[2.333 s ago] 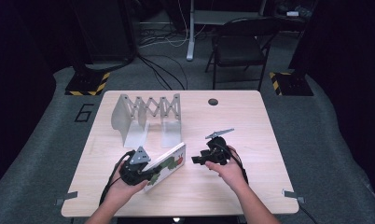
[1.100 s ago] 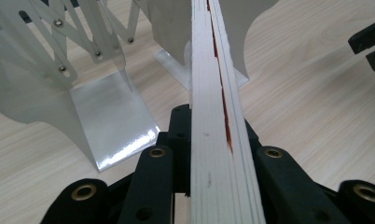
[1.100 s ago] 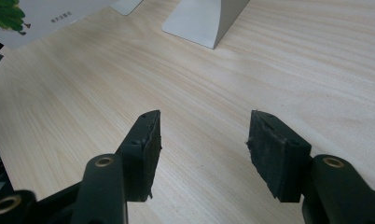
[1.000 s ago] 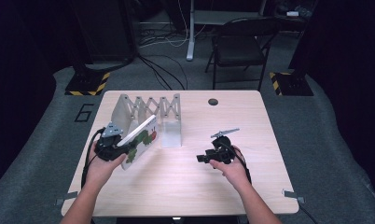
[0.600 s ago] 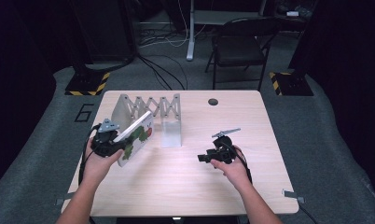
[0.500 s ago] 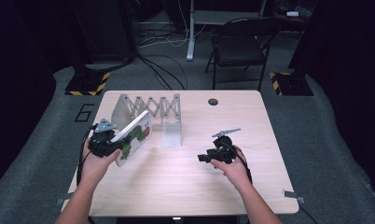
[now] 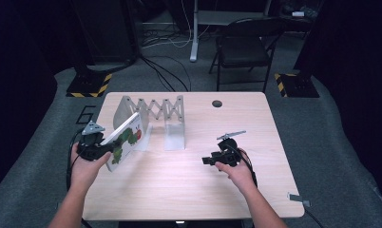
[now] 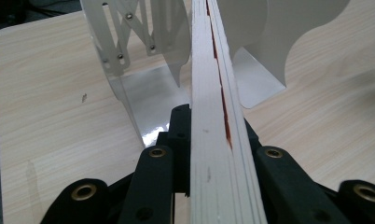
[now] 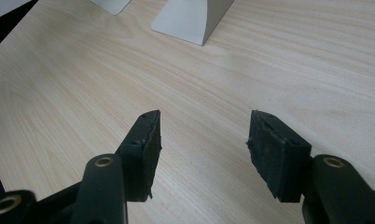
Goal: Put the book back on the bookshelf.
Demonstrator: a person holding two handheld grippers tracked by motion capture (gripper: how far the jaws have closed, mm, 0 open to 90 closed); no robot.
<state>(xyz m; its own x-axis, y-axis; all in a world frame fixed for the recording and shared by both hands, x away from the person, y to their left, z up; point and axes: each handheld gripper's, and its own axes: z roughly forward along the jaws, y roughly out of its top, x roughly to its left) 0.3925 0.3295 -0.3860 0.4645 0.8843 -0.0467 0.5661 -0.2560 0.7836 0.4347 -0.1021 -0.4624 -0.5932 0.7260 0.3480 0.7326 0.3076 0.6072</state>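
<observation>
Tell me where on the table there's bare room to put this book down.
Free: the wide strip of table between the left gripper and right gripper, and the right edge. Crowded: the far left, where the book nears the rack.

Overhead light falls evenly on the table (image 7: 189, 190); surroundings stay dark. The metal rack (image 8: 143, 93) base shows glare. Nearest jaw parts and the book (image 8: 218, 140) edge are slightly soft, the high view grainy
</observation>
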